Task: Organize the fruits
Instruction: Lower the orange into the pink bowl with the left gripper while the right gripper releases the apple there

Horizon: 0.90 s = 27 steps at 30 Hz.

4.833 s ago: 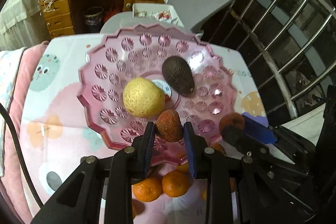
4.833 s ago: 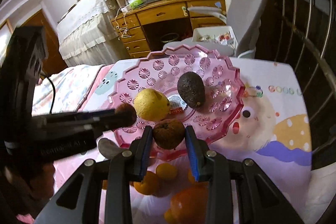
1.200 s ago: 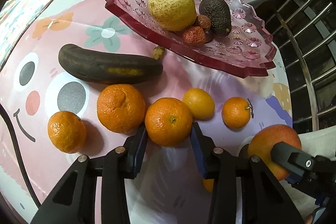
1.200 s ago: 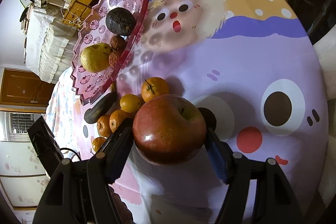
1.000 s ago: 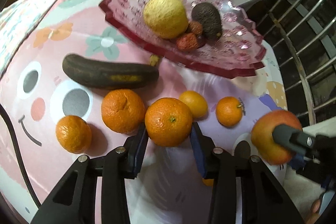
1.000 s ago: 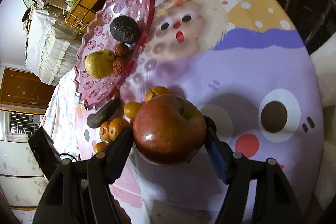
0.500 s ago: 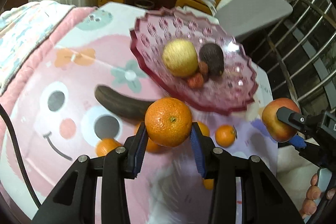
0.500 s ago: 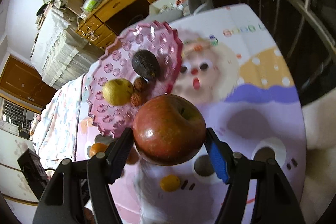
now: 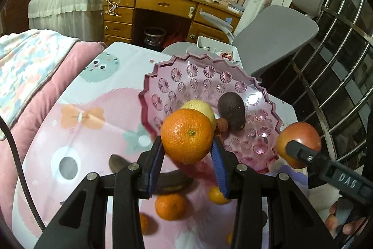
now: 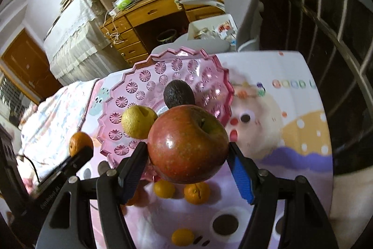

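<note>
inside the pink dish point(image 9: 186, 76): avocado point(image 9: 231, 110), yellow pear point(image 10: 138, 121), small reddish fruit point(image 9: 222, 124)

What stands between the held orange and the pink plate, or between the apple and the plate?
Nothing visible does. The left gripper holds the orange and the right gripper holds the apple in open air before the pink plate. On it, the pear and avocado leave bare space.
</note>
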Each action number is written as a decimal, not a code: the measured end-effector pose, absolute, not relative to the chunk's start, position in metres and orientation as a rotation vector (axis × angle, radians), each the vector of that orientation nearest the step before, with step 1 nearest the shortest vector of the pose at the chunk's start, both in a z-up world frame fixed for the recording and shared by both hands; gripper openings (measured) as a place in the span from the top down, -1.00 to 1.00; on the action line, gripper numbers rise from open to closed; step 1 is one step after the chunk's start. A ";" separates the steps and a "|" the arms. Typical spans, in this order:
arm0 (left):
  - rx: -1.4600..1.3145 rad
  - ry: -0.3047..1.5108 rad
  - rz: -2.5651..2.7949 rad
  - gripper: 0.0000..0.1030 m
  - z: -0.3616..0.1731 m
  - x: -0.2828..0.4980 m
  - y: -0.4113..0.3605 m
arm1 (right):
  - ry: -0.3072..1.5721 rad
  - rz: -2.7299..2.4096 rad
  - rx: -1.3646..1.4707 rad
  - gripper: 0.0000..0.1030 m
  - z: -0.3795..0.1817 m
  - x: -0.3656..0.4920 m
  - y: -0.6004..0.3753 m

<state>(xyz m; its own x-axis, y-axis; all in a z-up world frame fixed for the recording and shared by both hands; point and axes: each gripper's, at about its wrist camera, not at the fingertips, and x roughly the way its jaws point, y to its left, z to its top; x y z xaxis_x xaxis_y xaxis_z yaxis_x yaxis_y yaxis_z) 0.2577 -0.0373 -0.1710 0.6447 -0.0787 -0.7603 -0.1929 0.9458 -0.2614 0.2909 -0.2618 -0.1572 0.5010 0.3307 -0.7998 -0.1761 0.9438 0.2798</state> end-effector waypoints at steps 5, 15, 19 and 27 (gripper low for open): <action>-0.334 0.924 0.032 0.24 -0.182 0.271 -0.045 | 1.007 0.332 0.117 -0.35 -0.164 0.303 -0.251; -0.330 0.959 0.055 -0.24 -0.193 0.280 -0.055 | 1.011 0.388 0.102 -0.35 -0.172 0.311 -0.242; -0.332 0.958 0.068 -0.30 -0.188 0.280 -0.053 | 0.964 0.413 0.026 -0.35 -0.162 0.305 -0.233; -0.347 0.988 0.080 -0.40 -0.188 0.267 -0.045 | 0.993 0.403 0.097 -0.36 -0.161 0.305 -0.245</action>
<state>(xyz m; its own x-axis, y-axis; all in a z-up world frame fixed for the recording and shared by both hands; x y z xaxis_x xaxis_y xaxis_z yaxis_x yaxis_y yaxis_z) 0.2668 -0.0450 -0.1880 0.5523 -0.0901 -0.8288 -0.2227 0.9421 -0.2508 0.3046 -0.2452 -0.1613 0.4795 0.3732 -0.7943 -0.2862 0.9221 0.2605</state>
